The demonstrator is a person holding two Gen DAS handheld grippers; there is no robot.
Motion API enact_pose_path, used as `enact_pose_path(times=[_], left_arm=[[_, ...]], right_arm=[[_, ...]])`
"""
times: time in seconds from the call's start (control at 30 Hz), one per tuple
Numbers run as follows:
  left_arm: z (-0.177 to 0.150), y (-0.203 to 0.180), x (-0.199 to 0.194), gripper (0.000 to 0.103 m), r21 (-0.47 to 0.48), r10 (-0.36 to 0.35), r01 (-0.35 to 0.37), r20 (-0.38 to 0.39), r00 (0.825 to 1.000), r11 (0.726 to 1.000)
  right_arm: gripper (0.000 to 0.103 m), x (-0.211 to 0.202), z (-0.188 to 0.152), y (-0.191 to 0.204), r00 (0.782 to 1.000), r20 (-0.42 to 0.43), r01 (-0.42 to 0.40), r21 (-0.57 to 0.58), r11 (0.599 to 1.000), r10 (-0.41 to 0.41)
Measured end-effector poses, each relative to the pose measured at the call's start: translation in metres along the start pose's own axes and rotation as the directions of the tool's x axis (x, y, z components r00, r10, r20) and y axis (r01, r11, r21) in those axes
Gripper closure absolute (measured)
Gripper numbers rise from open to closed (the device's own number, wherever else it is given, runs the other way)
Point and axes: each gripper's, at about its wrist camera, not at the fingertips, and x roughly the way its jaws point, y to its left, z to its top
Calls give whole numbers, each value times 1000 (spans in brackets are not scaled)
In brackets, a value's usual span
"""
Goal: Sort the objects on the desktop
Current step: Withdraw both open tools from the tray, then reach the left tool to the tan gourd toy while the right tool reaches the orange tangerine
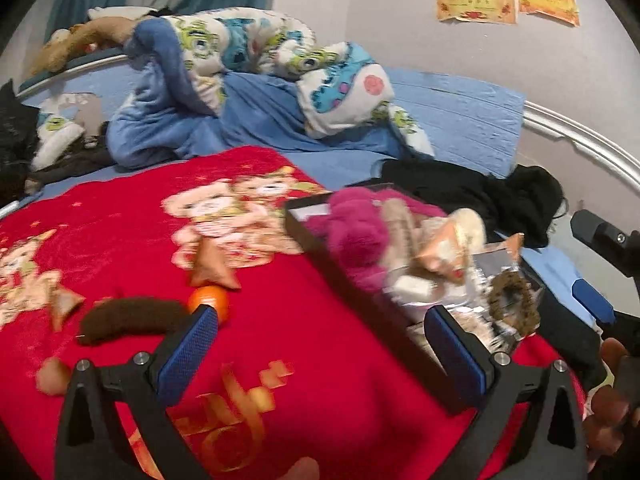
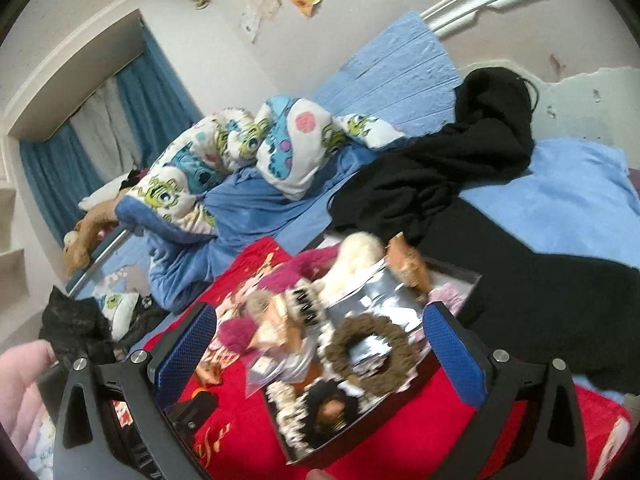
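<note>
We see the left tool (image 1: 320, 332) spread wide and empty above a red blanket (image 1: 280, 360) on a bed. An orange ball (image 1: 210, 300) and a brown scrunchie (image 1: 128, 318) lie loose there. The right tool (image 2: 320, 328) (also spread, empty) hovers over a dark tray (image 2: 460, 280) heaped with furry accessories.

Both wrist views were evenly lit by soft, diffuse indoor light; no hard shadows, no single source visible. Colours were saturated, especially the red blanket (image 1: 120, 240). Motion blur smeared the box contents (image 1: 420, 264) in the left view and the brown scrunchie (image 2: 370, 354) in the right. Strong fisheye bending curved the bed rail (image 1: 580, 140); black vignette filled all corners. Silver packet (image 2: 380, 300) showed mild glare.
</note>
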Motion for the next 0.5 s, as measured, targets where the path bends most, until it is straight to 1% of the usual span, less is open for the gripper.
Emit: enact_pose_path(times=[0.13,0.27,0.37,0.5], left_arm=[[-3,34,-22,0,12,92,-92,12,996,996],[-10,78,-45,0,-22,169,-169,5,986,985],[-17,112,-63,0,-71,241,-240,1,971,968],[-27,143,-75,0,-106,298,-299,-27,954,948]], right_arm=[[0,8,-10,16,999,-36,-31,-26,999,30],[0,11,-20,33,996,-50,-76,-48,996,74],[0,15,-29,46,992,-67,-111,-66,992,106],[0,24,-41,67,986,-94,-146,-99,984,137]])
